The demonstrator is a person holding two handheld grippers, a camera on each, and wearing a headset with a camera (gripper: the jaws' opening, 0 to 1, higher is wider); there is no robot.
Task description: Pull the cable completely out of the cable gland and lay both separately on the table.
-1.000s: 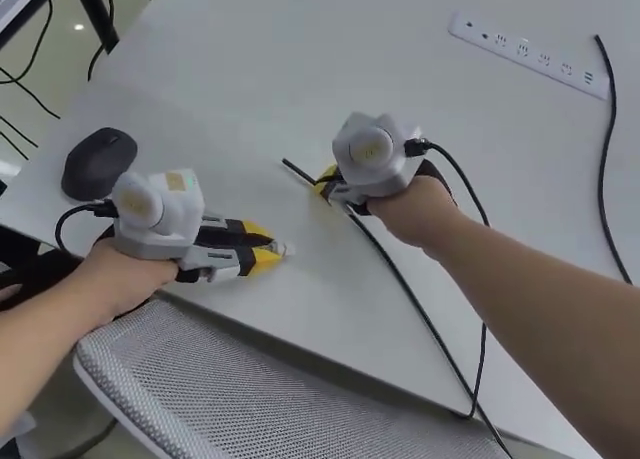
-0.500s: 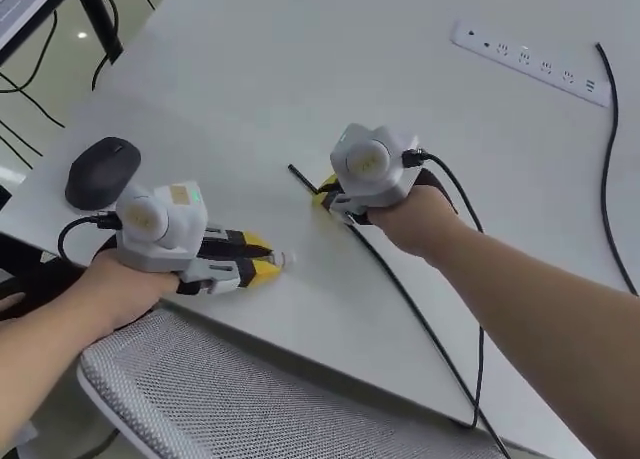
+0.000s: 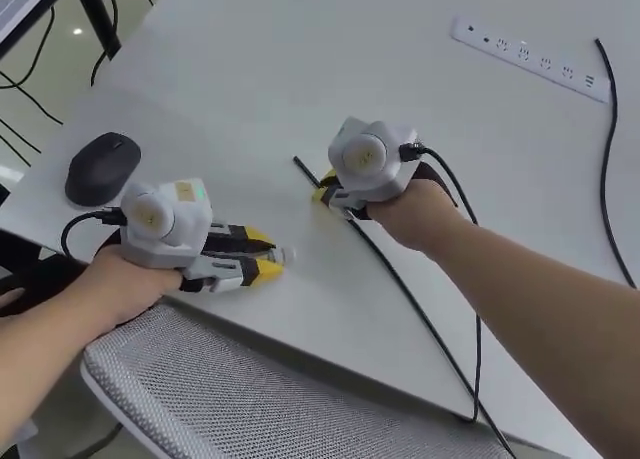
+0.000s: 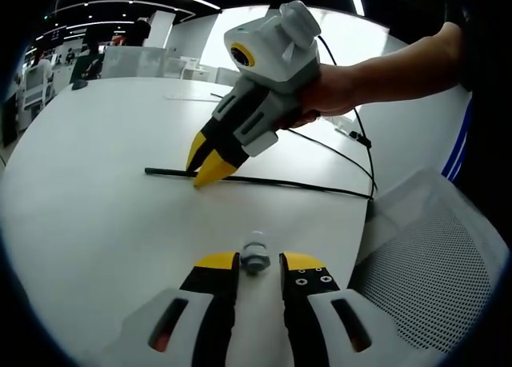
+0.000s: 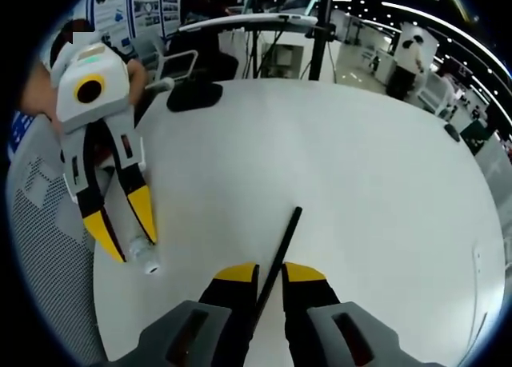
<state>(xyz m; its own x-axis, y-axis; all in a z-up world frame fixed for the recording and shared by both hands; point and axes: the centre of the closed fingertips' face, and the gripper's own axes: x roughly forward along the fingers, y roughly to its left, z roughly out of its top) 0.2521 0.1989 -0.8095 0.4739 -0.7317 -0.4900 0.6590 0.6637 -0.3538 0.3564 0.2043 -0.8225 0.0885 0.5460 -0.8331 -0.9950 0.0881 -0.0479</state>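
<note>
The cable gland (image 3: 287,253) lies on the table (image 3: 300,59) near its front edge, between the parted jaws of the left gripper (image 3: 263,255), whose body extends to the gland's left. The right gripper (image 3: 323,190) stands behind the gland and slightly to its right, apart from it, jaws closed around the cable (image 5: 286,237). The cable's free end lies on the table behind the gland. The rest of the cable runs off to the gland's right and over the front edge. The mouse (image 3: 102,167) sits well to the gland's left. The power strip (image 3: 530,59) lies far behind it to the right. The mesh chair (image 3: 250,399) is in front of the gland, below the table edge.
</note>
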